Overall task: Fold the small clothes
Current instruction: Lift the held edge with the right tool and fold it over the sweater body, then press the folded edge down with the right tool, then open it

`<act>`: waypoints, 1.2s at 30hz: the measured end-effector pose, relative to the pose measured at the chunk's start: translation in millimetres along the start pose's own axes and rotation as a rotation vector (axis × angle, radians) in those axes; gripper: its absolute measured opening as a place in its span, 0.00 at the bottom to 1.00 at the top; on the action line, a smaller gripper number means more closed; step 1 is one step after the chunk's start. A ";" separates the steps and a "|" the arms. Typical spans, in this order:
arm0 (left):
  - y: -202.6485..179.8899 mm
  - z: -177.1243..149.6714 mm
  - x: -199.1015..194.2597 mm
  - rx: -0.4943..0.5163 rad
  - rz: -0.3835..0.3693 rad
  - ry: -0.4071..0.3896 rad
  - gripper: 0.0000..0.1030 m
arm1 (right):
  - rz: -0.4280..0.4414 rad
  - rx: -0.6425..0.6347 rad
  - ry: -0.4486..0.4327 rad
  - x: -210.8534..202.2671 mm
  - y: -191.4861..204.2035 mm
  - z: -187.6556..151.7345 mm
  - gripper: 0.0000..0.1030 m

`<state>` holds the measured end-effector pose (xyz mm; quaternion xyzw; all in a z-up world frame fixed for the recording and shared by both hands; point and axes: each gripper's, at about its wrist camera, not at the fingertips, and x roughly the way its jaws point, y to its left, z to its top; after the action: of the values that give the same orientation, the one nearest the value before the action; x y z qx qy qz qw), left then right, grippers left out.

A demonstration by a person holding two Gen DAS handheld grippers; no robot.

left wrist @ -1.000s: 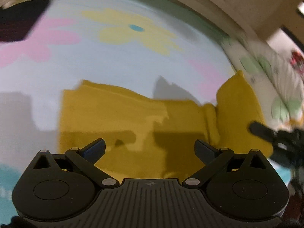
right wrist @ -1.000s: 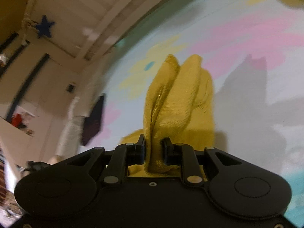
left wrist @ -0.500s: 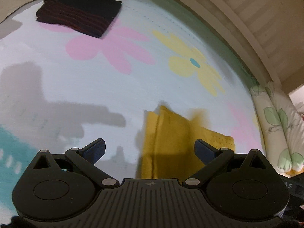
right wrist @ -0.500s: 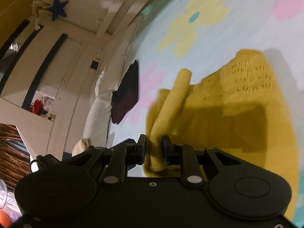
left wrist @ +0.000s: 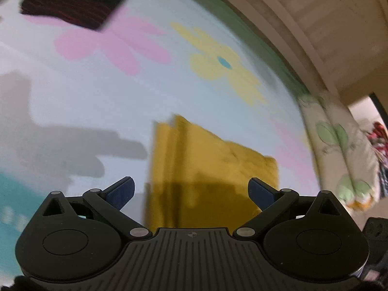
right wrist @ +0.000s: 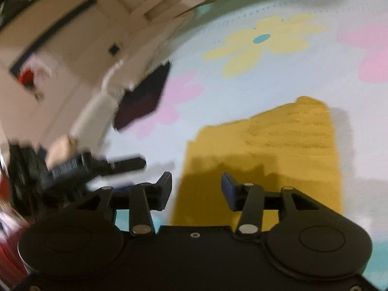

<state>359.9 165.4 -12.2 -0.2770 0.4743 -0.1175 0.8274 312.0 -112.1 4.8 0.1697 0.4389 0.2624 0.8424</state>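
A mustard-yellow knitted garment (left wrist: pixel 208 169) lies folded flat on the flowered play mat (left wrist: pixel 72 101). It also shows in the right wrist view (right wrist: pixel 278 150). My left gripper (left wrist: pixel 191 191) is open and empty, hovering just above the garment's near edge. My right gripper (right wrist: pixel 196 189) is open and empty, above the garment's near left part. The left gripper (right wrist: pixel 101 167) shows blurred at the left of the right wrist view.
A folded dark striped garment (left wrist: pixel 72 0) lies on the mat at the far left, also in the right wrist view (right wrist: pixel 143 97). A leaf-print padded bumper (left wrist: pixel 339 150) borders the mat on the right. A pale slatted wall (left wrist: pixel 327 24) stands behind.
My right gripper has opened and let go of the yellow garment, which now lies folded flat. Both grippers have drawn back a little.
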 end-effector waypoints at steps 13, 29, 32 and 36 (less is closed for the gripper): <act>-24.0 -4.8 29.9 0.092 0.012 0.065 0.98 | 0.007 -0.680 0.118 4.2 81.8 -97.1 0.76; -29.5 -0.5 34.3 0.110 0.012 0.102 0.98 | -0.036 -0.556 -0.005 -26.3 64.2 -90.0 0.14; -31.2 -2.1 38.4 0.102 0.020 0.127 0.98 | -0.035 -0.470 -0.028 -33.1 55.3 -79.9 0.14; -32.6 -3.5 41.9 0.082 0.031 0.144 0.98 | -0.021 -0.366 -0.052 -44.8 41.9 -71.3 0.14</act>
<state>381.0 118.4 -25.1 -0.2263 0.5315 -0.1436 0.8036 219.3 -101.0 15.9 0.0157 0.3637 0.3248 0.8729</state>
